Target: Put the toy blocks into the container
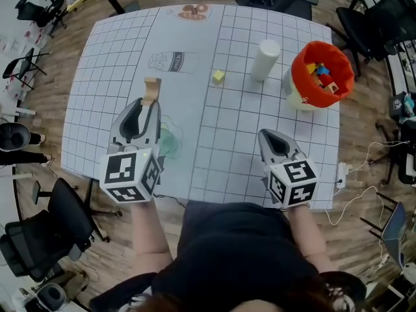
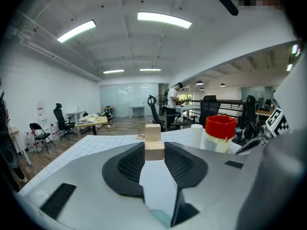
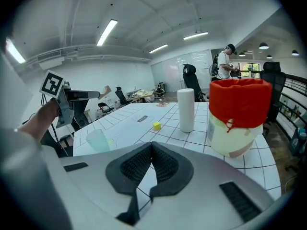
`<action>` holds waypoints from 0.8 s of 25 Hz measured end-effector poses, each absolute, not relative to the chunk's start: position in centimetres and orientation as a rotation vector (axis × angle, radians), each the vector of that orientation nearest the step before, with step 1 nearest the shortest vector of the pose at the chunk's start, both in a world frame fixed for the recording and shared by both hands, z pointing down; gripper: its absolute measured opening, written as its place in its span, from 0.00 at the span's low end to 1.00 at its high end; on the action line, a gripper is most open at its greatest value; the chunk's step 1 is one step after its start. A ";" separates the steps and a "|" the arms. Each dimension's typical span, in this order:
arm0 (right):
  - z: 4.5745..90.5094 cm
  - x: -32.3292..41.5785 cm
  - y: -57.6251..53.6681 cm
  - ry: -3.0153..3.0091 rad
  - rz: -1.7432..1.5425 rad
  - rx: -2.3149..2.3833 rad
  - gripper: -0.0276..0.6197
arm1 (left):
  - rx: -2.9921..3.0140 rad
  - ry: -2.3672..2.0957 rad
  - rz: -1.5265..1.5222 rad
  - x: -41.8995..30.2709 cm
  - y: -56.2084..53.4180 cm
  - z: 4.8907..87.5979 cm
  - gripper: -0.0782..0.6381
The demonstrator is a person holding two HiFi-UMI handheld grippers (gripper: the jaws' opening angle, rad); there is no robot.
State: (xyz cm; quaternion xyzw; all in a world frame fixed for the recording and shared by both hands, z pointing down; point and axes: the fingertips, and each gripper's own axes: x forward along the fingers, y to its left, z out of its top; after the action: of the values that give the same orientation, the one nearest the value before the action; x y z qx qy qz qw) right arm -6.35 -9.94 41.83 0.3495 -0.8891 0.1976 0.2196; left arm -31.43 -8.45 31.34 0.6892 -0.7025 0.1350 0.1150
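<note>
- The wooden block (image 2: pixel 153 139) is clamped between the jaws of the left gripper (image 2: pixel 154 152), above the table (image 1: pixel 247 142) and well to the left of the container (image 3: pixel 238 107).
- Coloured blocks (image 1: pixel 323 75) lie inside the container.
- A yellow block (image 1: pixel 218 77) lies left of the container, beyond the white cylinder (image 1: pixel 265 59) near it.
- The right gripper (image 3: pixel 151 145) has its jaws together and empty, on the container's near side.

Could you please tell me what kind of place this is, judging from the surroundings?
Probably an open-plan office or lab workspace. Black office chairs stand on a wooden floor, long strip lights run along the ceiling, and the table carries a gridded sheet.
</note>
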 end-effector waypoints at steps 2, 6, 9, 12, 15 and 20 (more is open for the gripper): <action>41.6 -4.1 -10.3 -2.463 0.556 0.994 0.07 | 2.086 -2.020 0.383 -28.1 -9.8 30.5 0.31; 41.0 0.7 -11.1 -2.459 0.564 1.055 0.07 | 2.243 -1.888 0.388 -20.0 -12.8 29.9 0.31; 40.9 4.6 -11.7 -2.446 0.582 1.102 0.07 | 2.346 -1.763 0.409 -13.5 -14.9 30.3 0.31; 41.1 8.4 -12.4 -2.427 0.600 1.157 0.07 | 2.416 -1.653 0.402 -8.1 -16.8 30.9 0.31; 41.5 11.5 -12.7 -2.396 0.624 1.225 0.07 | 2.488 -1.563 0.407 -3.7 -18.8 31.3 0.31; 42.6 15.8 -13.2 -2.357 0.654 1.273 0.07 | 2.580 -1.474 0.429 2.6 -21.9 31.7 0.31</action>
State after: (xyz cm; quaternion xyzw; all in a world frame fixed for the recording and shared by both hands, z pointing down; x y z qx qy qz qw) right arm 15.77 -13.23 42.61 0.4531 -0.8391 0.2327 0.1909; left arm 2.65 -21.93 31.74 0.8573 -0.4898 0.1426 0.0694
